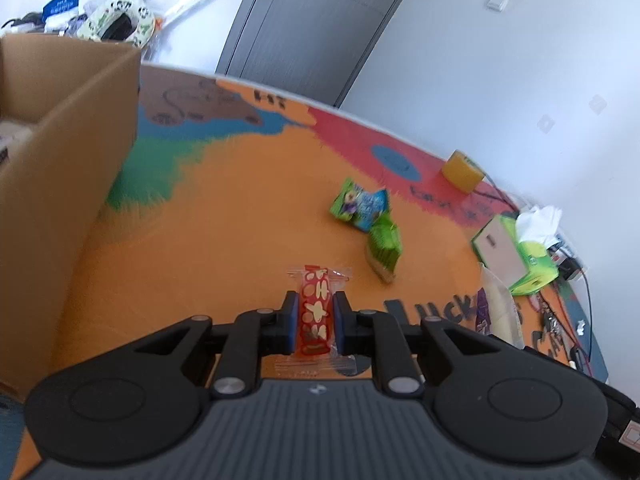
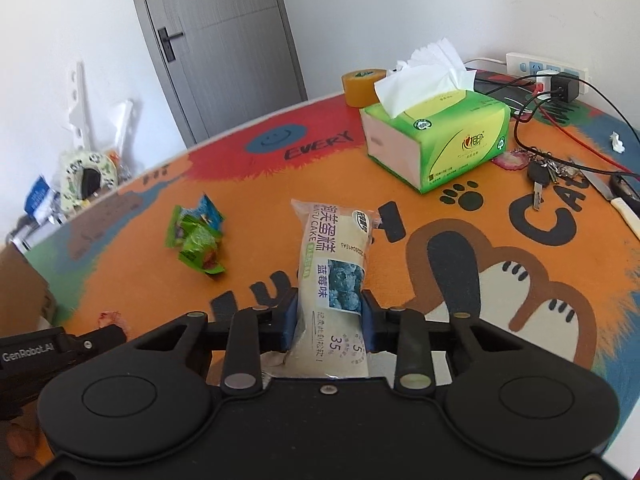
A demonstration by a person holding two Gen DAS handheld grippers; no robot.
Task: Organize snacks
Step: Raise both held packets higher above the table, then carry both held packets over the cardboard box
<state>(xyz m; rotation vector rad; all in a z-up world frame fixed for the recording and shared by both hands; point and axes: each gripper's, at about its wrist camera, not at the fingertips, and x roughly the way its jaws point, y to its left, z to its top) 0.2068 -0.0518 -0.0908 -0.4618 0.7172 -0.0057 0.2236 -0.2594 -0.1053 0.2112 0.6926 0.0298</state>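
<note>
Between the blue pads of the left claw (image 1: 314,311), one red snack packet (image 1: 315,312) was clamped, long axis pointing away along the fingers. Right claw (image 2: 330,316) gripped one cream blueberry cake pack (image 2: 334,276) likewise, its far end resting on the orange bench (image 2: 400,200). Both claws tilted downward. Beyond lay two green snack packets (image 2: 196,238), touching; one cardboard box (image 1: 60,184) at left.

Bright even daylight, soft shadows, left view blurred, fisheye-bent edges.
</note>
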